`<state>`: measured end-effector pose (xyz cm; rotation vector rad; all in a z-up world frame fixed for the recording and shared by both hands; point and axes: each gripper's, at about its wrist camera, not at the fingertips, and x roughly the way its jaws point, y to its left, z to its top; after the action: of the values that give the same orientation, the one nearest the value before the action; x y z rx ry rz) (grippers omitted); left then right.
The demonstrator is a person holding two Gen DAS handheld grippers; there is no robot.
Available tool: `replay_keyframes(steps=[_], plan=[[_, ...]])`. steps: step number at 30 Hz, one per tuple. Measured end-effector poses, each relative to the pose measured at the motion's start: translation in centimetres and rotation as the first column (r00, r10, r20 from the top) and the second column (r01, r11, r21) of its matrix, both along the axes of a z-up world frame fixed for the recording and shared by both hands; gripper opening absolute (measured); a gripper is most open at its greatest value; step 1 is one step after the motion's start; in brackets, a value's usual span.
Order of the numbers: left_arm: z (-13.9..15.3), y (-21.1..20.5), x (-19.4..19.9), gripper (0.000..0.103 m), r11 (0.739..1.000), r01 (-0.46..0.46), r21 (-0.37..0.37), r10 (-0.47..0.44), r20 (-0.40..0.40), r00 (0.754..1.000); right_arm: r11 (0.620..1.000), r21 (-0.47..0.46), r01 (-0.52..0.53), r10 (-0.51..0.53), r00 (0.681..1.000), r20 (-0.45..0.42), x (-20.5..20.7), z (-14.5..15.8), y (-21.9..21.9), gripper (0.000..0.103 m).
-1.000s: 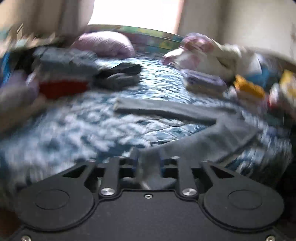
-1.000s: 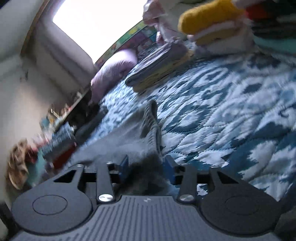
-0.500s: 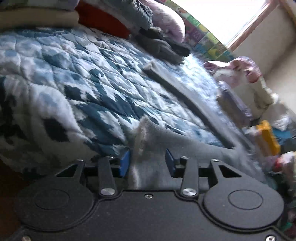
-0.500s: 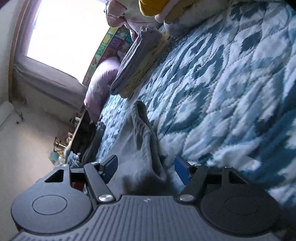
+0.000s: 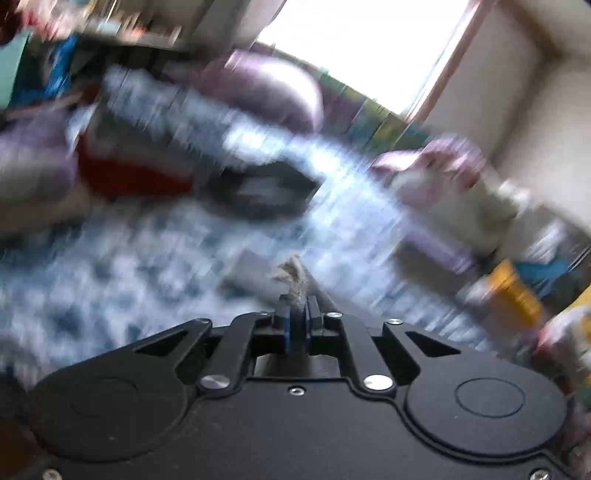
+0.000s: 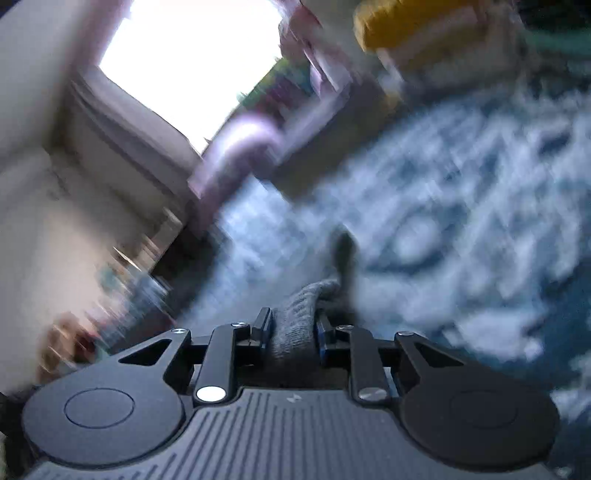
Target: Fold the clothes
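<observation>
Jaws of left gripper (image 5: 297,321): pressed tight on frayed edge of grey knit fabric garment (image 5: 291,275). Right gripper (image 6: 293,328): pinching thick grey fold (image 6: 299,314). Blue-and-white patterned quilted bedspread (image 6: 461,221) beneath, blurred.

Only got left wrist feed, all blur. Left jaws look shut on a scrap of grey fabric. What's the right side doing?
Observer: The right gripper is also shut on the grey garment, with a thick knit fold bunched between its jaws.
Operator: Same piece as mine?
Observer: Cannot tell; the right wrist view shows the fabric trailing forward onto the blue-and-white quilt, and the left gripper is out of frame.
Operator: Anything in the way on that side?
Observer: A yellow folded item sits on a pile at the far end of the quilt, well beyond the fabric.
</observation>
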<state>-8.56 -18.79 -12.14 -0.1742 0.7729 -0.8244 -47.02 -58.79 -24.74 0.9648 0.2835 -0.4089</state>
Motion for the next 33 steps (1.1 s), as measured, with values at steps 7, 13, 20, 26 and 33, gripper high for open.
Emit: replay_keyframes(steps=[7,13,20,26,33], plan=[[-7.9,1.2,1.1,0.006,0.995,-0.028,0.092,0.041,-0.144,0.989,0.999,0.033,-0.019,0.022,0.996,-0.083,0.1,-1.0,-0.4,0.027],[-7.6,1.7,0.3,0.007,0.998,-0.049,0.034,0.053,-0.113,0.992,0.998,-0.050,-0.040,0.034,0.993,-0.109,0.7,-0.3,0.6,0.022],[-6.9,1.3,-0.1,0.032,0.975,-0.116,0.191,0.117,0.007,0.993,0.999,-0.042,-0.016,0.011,0.992,-0.123,-0.3,0.2,0.7,0.036],[-3.4,-4.3,-4.7,0.032,0.957,0.096,0.273,-0.147,0.170,0.974,0.996,-0.083,0.012,-0.019,0.995,-0.094,0.2,0.4,0.2,0.053],[-3.9,-14.1,-12.2,0.032,0.836,0.409,0.366,-0.500,0.201,0.842,0.997,-0.074,0.013,-0.020,0.995,-0.094,1.8,0.3,-0.7,0.053]])
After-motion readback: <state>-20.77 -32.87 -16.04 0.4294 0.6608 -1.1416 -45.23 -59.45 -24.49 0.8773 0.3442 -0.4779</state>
